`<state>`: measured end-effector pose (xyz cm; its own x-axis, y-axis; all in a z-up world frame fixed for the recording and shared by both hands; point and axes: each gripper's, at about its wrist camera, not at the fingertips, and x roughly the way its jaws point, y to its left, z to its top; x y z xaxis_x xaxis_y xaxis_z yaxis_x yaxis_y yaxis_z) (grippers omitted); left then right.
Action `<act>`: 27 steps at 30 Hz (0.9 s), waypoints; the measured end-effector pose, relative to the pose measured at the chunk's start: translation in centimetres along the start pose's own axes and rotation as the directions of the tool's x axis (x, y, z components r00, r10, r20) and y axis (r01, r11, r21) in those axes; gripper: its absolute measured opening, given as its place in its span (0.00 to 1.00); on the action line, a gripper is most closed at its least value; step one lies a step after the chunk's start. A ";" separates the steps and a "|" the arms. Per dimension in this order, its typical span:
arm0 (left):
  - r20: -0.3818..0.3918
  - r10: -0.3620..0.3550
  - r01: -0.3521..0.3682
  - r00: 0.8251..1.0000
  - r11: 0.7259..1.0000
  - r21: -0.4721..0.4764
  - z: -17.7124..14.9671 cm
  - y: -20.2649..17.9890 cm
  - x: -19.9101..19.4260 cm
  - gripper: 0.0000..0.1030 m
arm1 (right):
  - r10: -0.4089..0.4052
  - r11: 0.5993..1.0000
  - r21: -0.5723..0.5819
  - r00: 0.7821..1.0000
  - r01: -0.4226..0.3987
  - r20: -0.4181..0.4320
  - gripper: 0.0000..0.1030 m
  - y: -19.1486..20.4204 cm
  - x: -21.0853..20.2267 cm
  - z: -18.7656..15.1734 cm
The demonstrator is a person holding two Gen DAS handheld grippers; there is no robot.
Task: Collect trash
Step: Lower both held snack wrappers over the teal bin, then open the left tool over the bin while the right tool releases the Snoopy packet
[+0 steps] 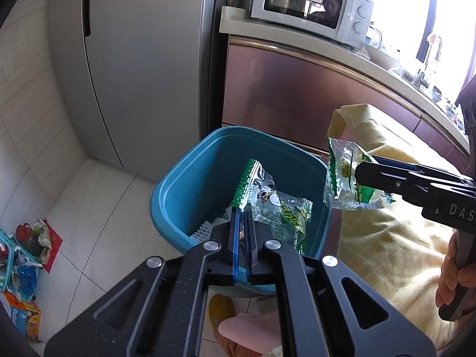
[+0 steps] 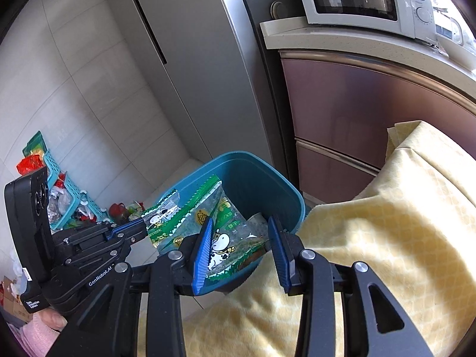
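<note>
The left claw (image 1: 242,232) is pinched tight on a see-through snack wrapper (image 1: 269,205) with a cow on it, holding it over the blue bin (image 1: 190,184). The right claw (image 2: 241,250) has its blue fingers (image 2: 203,253) wide apart, and a second cow wrapper (image 2: 221,238) sits against the left one, at the bin's edge. I cannot tell if it is loose. The bin stands on the floor beside a yellow cloth (image 2: 386,238). A white microwave (image 1: 309,6) sits up on the bench (image 1: 297,38).
</note>
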<state>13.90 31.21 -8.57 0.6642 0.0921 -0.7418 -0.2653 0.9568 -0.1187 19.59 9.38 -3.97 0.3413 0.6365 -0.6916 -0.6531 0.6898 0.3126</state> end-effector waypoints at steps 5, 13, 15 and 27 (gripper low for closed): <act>-0.020 -0.008 0.007 1.000 1.000 -0.013 0.1 0.4 1.5 0.03 | -0.023 1.000 -0.005 0.999 0.022 -0.035 0.38 0.3 1.7 0.2; -0.046 -0.032 0.030 0.998 0.999 -0.033 0.2 0.9 3.7 0.04 | -0.027 1.000 -0.011 0.997 0.026 -0.070 0.41 1.0 3.4 0.5; -0.048 -0.036 0.034 0.998 0.999 -0.042 0.2 0.8 4.1 0.05 | -0.021 1.000 -0.001 0.997 0.021 -0.070 0.45 1.0 3.6 0.6; -0.027 -0.076 0.074 0.997 0.996 -0.041 0.1 0.7 4.0 0.12 | 0.020 0.998 0.057 0.999 -0.017 -0.047 0.47 -0.5 2.5 0.5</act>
<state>16.39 32.29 -11.58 0.6632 0.0120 -0.7484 -0.2432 0.9491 -0.2003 21.09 10.81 -5.51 0.2963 0.6333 -0.7149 -0.6191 0.6973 0.3611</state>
